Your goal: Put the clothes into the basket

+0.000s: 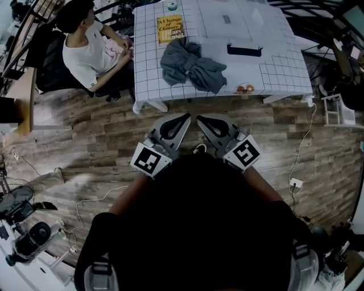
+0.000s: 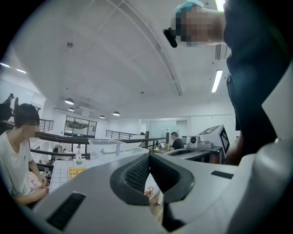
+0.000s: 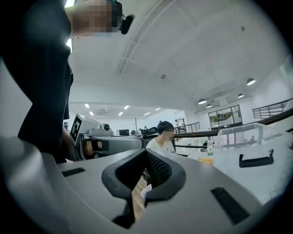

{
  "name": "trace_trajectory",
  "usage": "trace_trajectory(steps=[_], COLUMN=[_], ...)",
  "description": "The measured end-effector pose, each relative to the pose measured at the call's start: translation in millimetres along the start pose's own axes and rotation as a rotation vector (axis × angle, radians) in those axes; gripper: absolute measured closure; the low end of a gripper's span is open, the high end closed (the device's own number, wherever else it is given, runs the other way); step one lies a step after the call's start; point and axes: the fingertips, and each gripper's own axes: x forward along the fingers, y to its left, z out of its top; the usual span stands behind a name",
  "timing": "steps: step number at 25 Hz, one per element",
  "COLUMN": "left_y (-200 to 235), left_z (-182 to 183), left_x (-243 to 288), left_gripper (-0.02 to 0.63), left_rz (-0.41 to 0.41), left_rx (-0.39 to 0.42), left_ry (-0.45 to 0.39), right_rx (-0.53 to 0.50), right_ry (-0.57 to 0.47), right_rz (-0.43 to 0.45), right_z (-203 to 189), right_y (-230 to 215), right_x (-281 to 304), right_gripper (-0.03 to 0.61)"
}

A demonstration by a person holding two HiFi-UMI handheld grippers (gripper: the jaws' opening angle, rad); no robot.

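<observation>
A crumpled pile of grey clothes (image 1: 192, 65) lies on the white checked table (image 1: 284, 71), near its front edge. Behind it stands a clear plastic basket (image 1: 227, 23) with a black handle (image 1: 244, 50); the same basket (image 3: 247, 144) also shows in the right gripper view. My left gripper (image 1: 185, 118) and right gripper (image 1: 202, 119) hang side by side over the wooden floor, short of the table and close to my body. Both are shut with nothing between the jaws, as the left gripper (image 2: 149, 157) and right gripper (image 3: 145, 154) show in their own views.
A person in a white shirt (image 1: 85, 48) sits at the table's left corner. A yellow book (image 1: 170, 28), a bottle (image 1: 172, 5) and a small object (image 1: 244, 88) lie on the table. Cables and a power strip (image 1: 296, 183) lie on the floor at right; equipment (image 1: 25, 227) stands at lower left.
</observation>
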Motion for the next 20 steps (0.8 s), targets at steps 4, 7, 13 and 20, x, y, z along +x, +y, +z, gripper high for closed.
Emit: trace_trajectory(steps=[4,7,13,20], left_y=[8,15,29,71], left_z=[0,-2,-7,-12], left_x=[18,22,28,41], left_gripper=[0.611,0.611,0.611,0.611], left_rz=[-0.003,0.009,-0.002,-0.035], left_rx=[0.003,0.014,0.057,0.064], left_ry=[0.004,0.006,0.002,-0.025], right_rx=[0.005,-0.001,0.003,-0.055], right_ry=[0.008,0.014,0.025,0.100], right_rz=[-0.014,-0.019,-0.034,-0.108], right_z=[-1,-3,-7,-16], right_y=[-21,-29,-44,-71], right_x=[2,5,15,47], right_gripper=[0.563,0.563,0.563,0.563])
